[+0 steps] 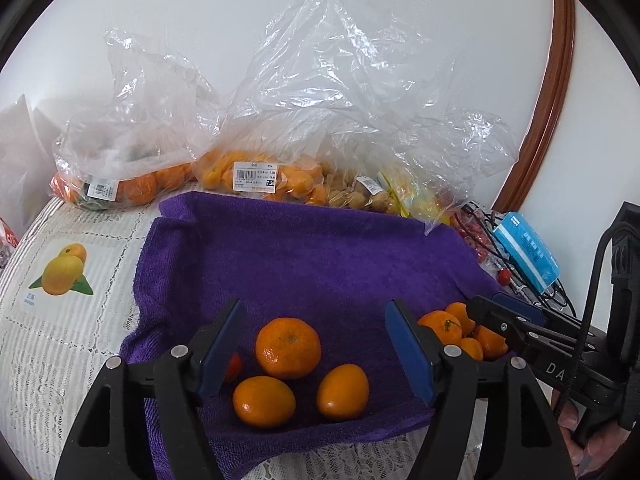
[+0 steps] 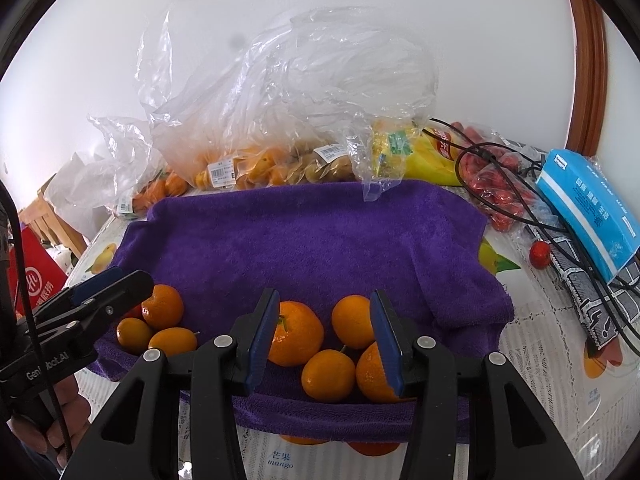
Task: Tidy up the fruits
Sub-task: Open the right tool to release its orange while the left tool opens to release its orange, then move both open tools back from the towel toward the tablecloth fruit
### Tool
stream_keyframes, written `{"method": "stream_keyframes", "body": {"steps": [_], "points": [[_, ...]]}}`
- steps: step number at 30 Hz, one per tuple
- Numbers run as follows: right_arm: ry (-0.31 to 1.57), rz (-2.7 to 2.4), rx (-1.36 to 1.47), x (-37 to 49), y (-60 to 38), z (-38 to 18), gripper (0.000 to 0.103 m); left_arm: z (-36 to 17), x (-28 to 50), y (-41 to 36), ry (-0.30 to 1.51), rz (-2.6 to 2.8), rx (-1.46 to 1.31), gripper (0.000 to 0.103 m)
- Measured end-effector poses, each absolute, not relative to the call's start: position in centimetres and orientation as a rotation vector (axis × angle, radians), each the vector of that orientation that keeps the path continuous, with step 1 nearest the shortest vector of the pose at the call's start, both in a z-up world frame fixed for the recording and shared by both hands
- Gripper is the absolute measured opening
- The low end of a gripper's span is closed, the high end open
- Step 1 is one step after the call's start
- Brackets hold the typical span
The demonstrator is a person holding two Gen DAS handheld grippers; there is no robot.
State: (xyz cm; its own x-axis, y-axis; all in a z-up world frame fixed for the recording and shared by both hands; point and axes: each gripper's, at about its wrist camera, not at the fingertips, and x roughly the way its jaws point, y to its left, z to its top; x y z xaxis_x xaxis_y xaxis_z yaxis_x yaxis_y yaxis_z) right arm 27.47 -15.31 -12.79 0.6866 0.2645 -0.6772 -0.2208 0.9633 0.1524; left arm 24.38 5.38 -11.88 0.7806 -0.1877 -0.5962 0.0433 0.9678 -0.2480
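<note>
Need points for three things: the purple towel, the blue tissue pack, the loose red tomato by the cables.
purple towel (image 2: 304, 240), right wrist view, bare middle of the cloth.
blue tissue pack (image 2: 588, 208), right wrist view, top face of the wrapper.
red tomato (image 2: 539, 254), right wrist view, centre of the fruit.

Right claw (image 2: 324, 336) stands parted over oranges (image 2: 296, 338) on purple towel (image 2: 304, 240).

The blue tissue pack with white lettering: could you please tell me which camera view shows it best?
The right wrist view shows the blue tissue pack with white lettering best: its whole printed top face is visible, crossed only by black cables. The left wrist view shows it smaller, at the right edge.
</note>
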Motion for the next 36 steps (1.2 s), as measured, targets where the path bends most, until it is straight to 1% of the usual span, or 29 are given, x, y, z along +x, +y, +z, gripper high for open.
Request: {"method": "stream_keyframes", "body": {"steps": [5, 9, 15, 27, 36], "points": [[0.76, 0.272, 0.063, 27.4, -15.4, -12.7, 0.049, -11.6, 24.3, 5.6, 0.655, -0.128, -0.24, 0.075], [0.738, 0.273, 0.058, 27.1, -15.4, -12.3, 0.055, -11.4, 24.1, 5.8, 0.644, -0.12, -0.246, 0.076], [0.703, 0.281, 0.063, 26.7, -15.4, -11.8, 0.061, -11.0, 23.8, 6.0, 0.629, -0.117, -0.253, 0.076], [0.692, 0.276, 0.067, 26.6, -15.5, -11.6, 0.061, -10.8, 23.6, 6.2, 0.612, -0.105, -0.262, 0.076], [0.625, 0.254, 0.032, 24.7, -15.1, -9.9, 0.061, -9.9, 22.9, 5.6, 0.596, -0.099, -0.232, 0.076]]}}
